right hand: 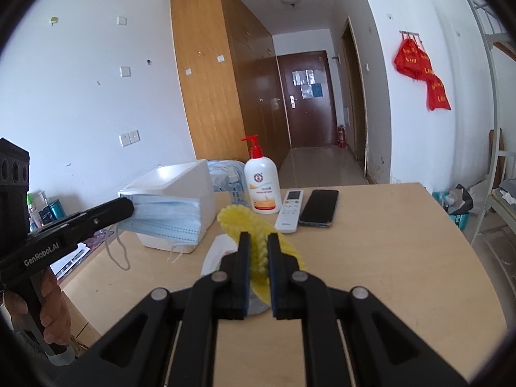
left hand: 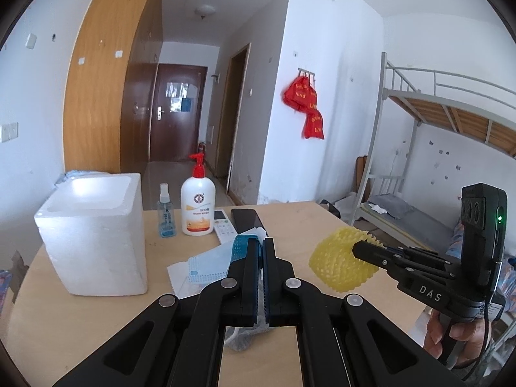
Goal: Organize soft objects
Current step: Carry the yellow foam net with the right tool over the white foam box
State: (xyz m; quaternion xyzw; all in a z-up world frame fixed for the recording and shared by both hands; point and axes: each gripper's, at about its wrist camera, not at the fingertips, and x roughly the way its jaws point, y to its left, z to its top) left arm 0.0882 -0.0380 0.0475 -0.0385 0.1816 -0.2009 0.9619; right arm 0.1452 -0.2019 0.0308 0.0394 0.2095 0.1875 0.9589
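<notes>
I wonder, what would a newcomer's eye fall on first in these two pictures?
Probably the yellow spiky foam net, pinched in the right gripper above the wooden table. Next, the stack of blue face masks clamped in the left gripper beside the white foam box. The red bags on the far wall also stand out.

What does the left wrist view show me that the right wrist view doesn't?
Left wrist only: the small spray bottle beside the lotion bottle, and the bunk bed.

Right wrist only: the left gripper from the side, shut on the stack of face masks.

Both: the right gripper shut on the yellow foam net, foam box, remote, phone, table.
</notes>
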